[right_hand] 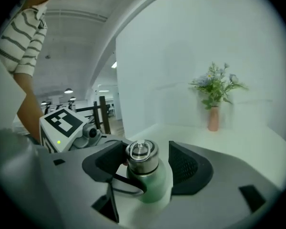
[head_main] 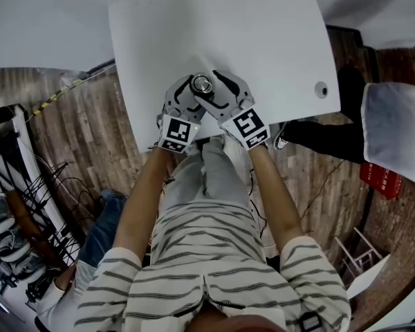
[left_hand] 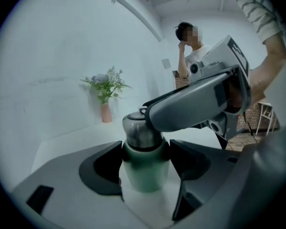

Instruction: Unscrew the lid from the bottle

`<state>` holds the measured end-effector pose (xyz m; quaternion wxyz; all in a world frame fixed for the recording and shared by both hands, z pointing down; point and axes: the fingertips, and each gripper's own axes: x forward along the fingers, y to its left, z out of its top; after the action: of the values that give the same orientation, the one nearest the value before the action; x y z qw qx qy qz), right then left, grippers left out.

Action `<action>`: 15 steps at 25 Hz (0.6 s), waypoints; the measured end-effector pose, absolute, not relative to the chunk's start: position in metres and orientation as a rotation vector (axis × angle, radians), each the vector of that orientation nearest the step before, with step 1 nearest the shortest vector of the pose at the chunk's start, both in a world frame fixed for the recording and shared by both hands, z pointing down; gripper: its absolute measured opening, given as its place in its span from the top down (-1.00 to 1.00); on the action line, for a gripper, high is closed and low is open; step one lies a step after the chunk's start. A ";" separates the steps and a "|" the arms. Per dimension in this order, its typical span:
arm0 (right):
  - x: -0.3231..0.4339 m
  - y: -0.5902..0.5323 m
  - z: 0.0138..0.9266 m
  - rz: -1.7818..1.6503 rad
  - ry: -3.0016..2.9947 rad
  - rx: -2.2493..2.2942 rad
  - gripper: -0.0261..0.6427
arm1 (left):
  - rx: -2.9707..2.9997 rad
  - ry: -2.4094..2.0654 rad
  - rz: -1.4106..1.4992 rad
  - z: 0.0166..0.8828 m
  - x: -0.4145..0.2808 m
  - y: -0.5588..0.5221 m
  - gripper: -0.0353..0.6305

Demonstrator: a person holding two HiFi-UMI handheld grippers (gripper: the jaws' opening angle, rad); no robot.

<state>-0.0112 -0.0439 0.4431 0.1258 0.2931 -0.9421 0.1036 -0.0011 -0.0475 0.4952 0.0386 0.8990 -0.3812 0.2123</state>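
A green bottle with a steel lid stands upright near the front edge of the white table. My left gripper is shut on its green body, both pads pressing its sides. From the other side, my right gripper reaches in at lid height. Its jaws bracket the steel lid, which has a ring on top. They stand open, with a clear gap at the right pad. From the head view, both grippers meet around the lid, the left gripper beside the right gripper.
A pink vase of flowers stands at the table's far side. The table has a cable hole at its right edge. A person stands beyond the table. Wooden floor and a black rack lie to the left.
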 end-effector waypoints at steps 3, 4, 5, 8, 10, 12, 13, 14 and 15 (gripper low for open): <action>-0.008 -0.045 0.443 0.360 -2.726 1.015 0.06 | 2.755 -1.169 0.649 0.496 -0.002 -0.046 -0.04; -0.009 -0.046 0.444 0.362 -2.711 1.049 0.03 | 2.756 -1.170 0.649 0.496 -0.002 -0.046 -0.04; -0.010 -0.046 0.446 0.359 -2.693 1.074 0.00 | 2.756 -1.173 0.649 0.495 -0.002 -0.046 -0.04; -0.017 -0.044 0.452 0.364 -2.666 1.109 -0.01 | 2.751 -1.182 0.652 0.495 -0.004 -0.045 -0.04; -0.019 -0.043 0.455 0.350 -2.644 1.114 0.04 | 2.750 -1.183 0.651 0.495 -0.002 -0.044 -0.04; -0.017 -0.044 0.458 0.324 -2.617 1.124 0.18 | 2.752 -1.179 0.646 0.494 0.001 -0.046 -0.04; -0.016 -0.044 0.458 0.319 -2.613 1.127 0.19 | 2.755 -1.177 0.645 0.494 0.001 -0.046 -0.04; -0.016 -0.044 0.458 0.316 -2.616 1.123 0.19 | 2.757 -1.175 0.645 0.494 0.001 -0.046 -0.04; -0.017 -0.044 0.458 0.314 -2.623 1.112 0.19 | 2.759 -1.174 0.645 0.493 0.000 -0.046 -0.04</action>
<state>-0.0169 -0.0442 0.4577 0.1372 0.3843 -0.9065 0.1084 0.0004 -0.0464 0.4934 0.0373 0.8990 -0.3824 0.2102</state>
